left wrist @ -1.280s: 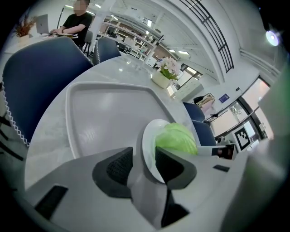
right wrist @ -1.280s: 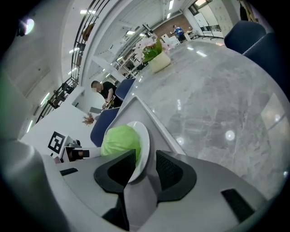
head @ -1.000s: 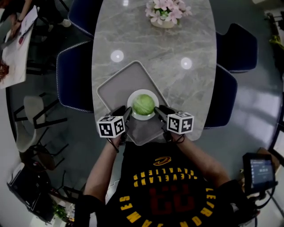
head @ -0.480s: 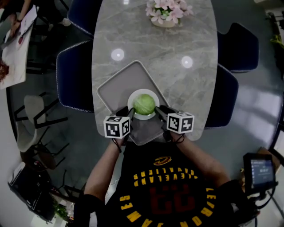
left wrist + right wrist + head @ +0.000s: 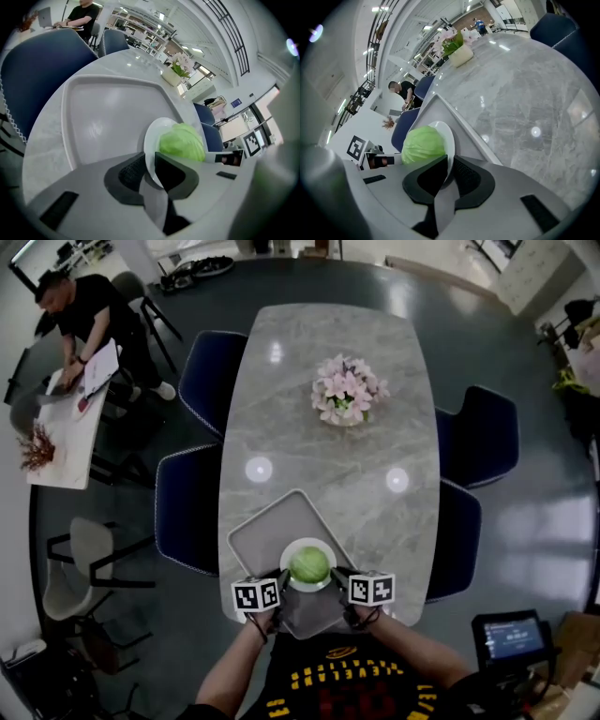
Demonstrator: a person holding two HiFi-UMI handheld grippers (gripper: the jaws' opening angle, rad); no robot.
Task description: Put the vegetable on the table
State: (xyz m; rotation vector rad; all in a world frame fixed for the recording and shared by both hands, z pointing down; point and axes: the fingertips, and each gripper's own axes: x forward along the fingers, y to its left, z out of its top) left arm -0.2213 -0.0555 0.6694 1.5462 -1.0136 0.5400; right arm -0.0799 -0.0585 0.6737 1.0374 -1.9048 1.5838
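A green cabbage (image 5: 308, 564) sits on a white plate (image 5: 309, 589), which rests on a grey tray (image 5: 267, 531) at the near end of the marble table (image 5: 328, 465). My left gripper (image 5: 281, 579) holds the plate's left rim and my right gripper (image 5: 336, 577) its right rim. Both sets of jaws have just been closing with the rim between them. In the left gripper view the plate (image 5: 152, 140) edge is pinched between the pads of the left gripper (image 5: 149, 171), with the cabbage (image 5: 182, 140) just beyond. The right gripper (image 5: 449, 171) clamps the plate (image 5: 449, 140) beside the cabbage (image 5: 423, 144).
A pot of pink flowers (image 5: 349, 390) stands mid-table. Dark blue chairs (image 5: 192, 512) (image 5: 473, 437) flank both long sides. A person (image 5: 89, 320) leans over another table at far left. A small screen (image 5: 511, 638) is at lower right.
Both grippers' jaws have closed onto the plate's rim, the left one shifting slightly towards the plate. The head view now takes in much more of the table and room.
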